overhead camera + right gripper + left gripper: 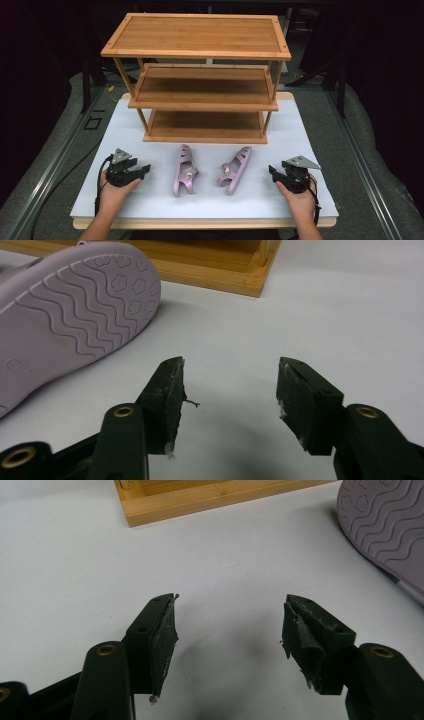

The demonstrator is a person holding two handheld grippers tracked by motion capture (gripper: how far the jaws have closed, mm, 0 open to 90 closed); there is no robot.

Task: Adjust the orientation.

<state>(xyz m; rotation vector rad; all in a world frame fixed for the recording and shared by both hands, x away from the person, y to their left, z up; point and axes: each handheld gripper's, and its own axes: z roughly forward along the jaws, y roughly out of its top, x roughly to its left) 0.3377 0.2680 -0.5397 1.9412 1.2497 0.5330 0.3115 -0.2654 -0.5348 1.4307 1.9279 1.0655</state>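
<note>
- A three-tier bamboo rack stands at twelve o'clock on the white surface; its flat rectangular shelves show a fine straight grain and sit on thin round posts, with raised edge strips around each board.
- Two small sandals of smooth, matte lilac plastic lie in front of the rack, between the two claws.
- The left sandal lies upright just left of centre, toe toward twelve o'clock, with cut-out slots across the toe cap and a strap over the instep.
- The right sandal is tipped on its side just right of centre, toe leaning toward one o'clock, sole facing the right claw.
- In the right claw's view that sole shows moulded wavy ridges, small flower outlines near the toe and a round stamp near the heel, too small to read.
- In the left claw's view a wavy, flower-marked sole edge sits at two o'clock, and a corner of the rack's bottom frame at twelve.
- The left claw rests at eight o'clock, held in a hand, jaws spread wide with nothing between them; its black pads look worn and frayed.
- The right claw rests at four o'clock, jaws likewise apart and empty, pads scuffed, with a loose thread.
</note>
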